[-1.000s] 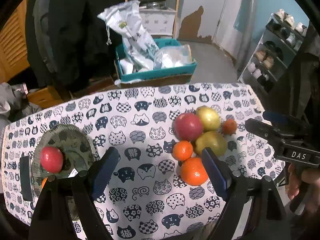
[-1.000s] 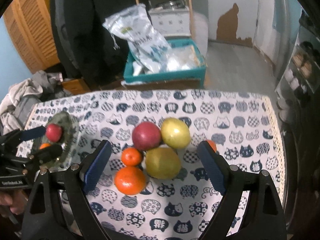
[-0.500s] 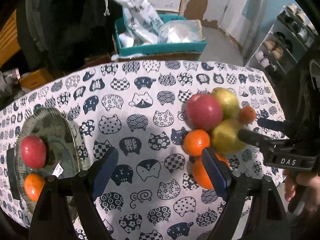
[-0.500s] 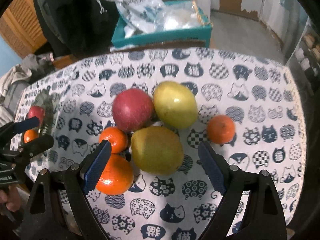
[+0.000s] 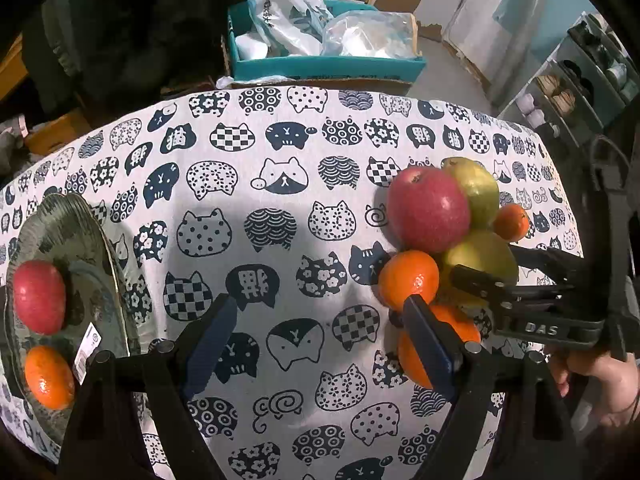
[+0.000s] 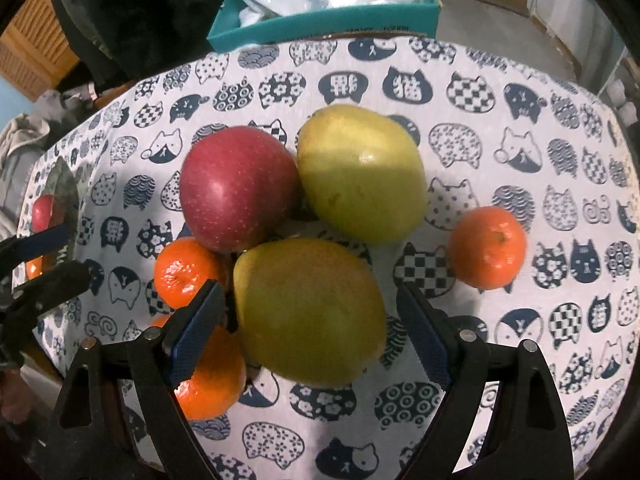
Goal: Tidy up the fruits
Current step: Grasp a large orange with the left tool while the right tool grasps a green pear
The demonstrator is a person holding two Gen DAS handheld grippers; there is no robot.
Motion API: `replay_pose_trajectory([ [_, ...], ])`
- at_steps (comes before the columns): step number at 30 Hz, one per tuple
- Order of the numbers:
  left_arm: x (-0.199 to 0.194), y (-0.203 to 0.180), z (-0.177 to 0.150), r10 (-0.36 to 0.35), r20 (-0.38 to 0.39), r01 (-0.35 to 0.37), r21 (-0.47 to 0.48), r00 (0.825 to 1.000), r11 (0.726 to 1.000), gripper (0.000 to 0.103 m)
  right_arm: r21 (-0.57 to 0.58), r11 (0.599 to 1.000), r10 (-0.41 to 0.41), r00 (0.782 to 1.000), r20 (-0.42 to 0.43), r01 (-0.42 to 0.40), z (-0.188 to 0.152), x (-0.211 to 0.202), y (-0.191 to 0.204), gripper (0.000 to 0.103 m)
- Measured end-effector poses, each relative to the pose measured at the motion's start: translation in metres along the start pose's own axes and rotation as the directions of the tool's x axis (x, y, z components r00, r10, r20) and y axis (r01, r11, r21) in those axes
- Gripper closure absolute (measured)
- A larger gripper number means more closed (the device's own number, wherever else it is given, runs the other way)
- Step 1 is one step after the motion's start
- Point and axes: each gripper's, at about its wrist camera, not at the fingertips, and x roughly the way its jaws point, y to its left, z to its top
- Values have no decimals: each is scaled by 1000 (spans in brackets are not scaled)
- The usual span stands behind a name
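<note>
My left tongs (image 5: 316, 336) gape wide and empty over the white cat-print tablecloth (image 5: 280, 184), right of the glass plate (image 5: 86, 232). My right tongs (image 6: 310, 314) stand wide apart around the nearer yellow-green pear (image 6: 308, 312), contact unclear. A teal box (image 6: 320, 22) sits behind the table.

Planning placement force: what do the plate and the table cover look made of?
Plate: probably clear glass, glossy; cat print shows through it and its ribbed rim glints. Table cover: looks like woven cotton, matte, with printed cat faces and visible weave.
</note>
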Motion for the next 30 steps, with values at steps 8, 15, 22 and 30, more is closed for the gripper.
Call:
replay_pose_trajectory([
  [8,-3,-1,-1,-17,-3,17,4,1000,1000,17,0,1000,26,999,-25,-26,-2,13,2,27],
  [15,-7,-21,-9,-54,-9,54,39,999,998,17,3,999,-32,999,7,32,-10,2,-2,27],
  [22,1,-51,-20,-94,-49,98,72,994,993,17,57,997,-57,997,50,55,-27,-25,-24,27],
  [30,23,-82,-35,-104,-109,115,107,989,987,17,95,992,-86,993,83,78,-49,-47,-51,27],
])
